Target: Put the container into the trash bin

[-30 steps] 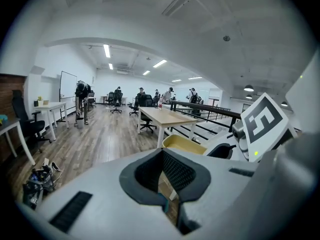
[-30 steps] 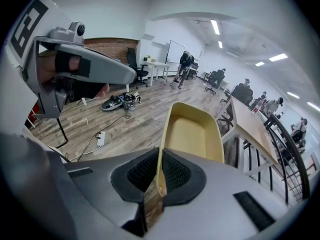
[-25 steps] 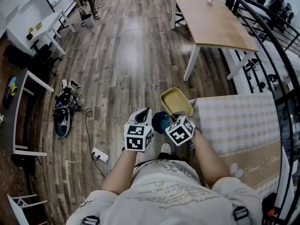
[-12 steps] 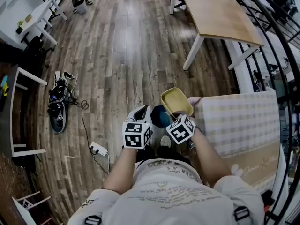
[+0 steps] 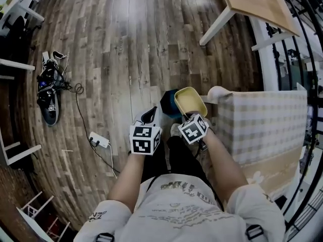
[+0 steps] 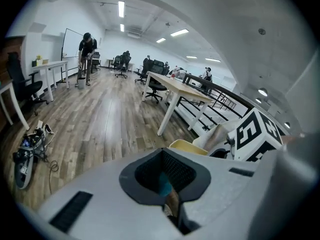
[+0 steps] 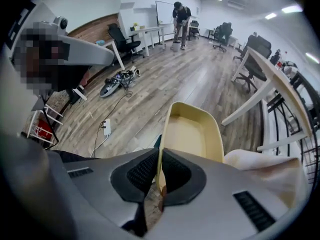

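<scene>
A shallow yellow container [image 5: 190, 101] hangs tilted over the floor, and my right gripper [image 5: 192, 116] is shut on its near rim. In the right gripper view that rim is pinched between the dark pads [image 7: 141, 173], and the container [image 7: 192, 134] stretches away from them. A dark teal trash bin [image 5: 167, 103] stands on the floor just left of and under the container. My left gripper [image 5: 150, 118] is beside the bin, shut with nothing held. A sliver of teal bin [image 6: 163, 184] shows through the notch in its pads.
A table with a checked cloth [image 5: 262, 130] stands close on the right, with a white cloth bundle [image 5: 220, 92] at its corner. A wooden table [image 5: 257, 1] is farther off. A power strip [image 5: 99, 140] with its cable and a pile of shoes [image 5: 48, 92] lie at the left.
Both grippers have sunk toward the floor, the right one carrying the container with it. The bin now shows at the container's left instead of between the two grippers.
</scene>
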{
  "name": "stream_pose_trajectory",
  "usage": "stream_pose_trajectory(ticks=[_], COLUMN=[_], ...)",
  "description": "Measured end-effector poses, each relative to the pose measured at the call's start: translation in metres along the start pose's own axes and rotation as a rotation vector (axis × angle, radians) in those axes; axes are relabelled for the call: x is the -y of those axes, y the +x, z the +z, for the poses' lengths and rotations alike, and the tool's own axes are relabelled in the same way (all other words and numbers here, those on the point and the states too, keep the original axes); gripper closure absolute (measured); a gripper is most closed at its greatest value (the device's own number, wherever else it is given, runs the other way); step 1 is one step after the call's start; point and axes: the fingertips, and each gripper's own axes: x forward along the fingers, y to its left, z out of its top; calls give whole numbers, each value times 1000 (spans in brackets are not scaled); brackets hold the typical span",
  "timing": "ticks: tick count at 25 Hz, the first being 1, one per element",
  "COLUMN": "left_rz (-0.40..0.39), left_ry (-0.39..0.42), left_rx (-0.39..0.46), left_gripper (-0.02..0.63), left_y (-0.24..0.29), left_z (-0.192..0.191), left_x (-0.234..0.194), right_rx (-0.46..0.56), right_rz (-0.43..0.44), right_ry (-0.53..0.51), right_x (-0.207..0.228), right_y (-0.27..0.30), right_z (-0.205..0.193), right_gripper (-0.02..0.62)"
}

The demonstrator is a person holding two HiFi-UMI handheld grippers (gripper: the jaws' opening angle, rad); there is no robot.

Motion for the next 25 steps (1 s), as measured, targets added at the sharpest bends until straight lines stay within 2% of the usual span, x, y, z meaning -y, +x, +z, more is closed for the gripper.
stream_pose_trajectory(ticks=[4,9,14,21,25], left_rz=[-25,-50,-77,-84,-81], left_ry=[2,-30,-29,-29,-31], left_rx=[-52,-121,-144,-185,-198], left_gripper=[606,606,606,606,606], left_y=[51,100,136,151,152], left_z=[-38,-91,-127,-164,-174], left_x=[-25,-47,-63,-85,-91], right_rx=[-82,-140,-218,-218,-186], right_rz=[50,130,230,163,115], right_ry=[37,169,267,264,280], right_x=[4,-4,-19,-3,7], right_y=[85,183,255,311,319], right_z=[-16,-40,-64,-75,-74], right_gripper=[574,572,572,563,494])
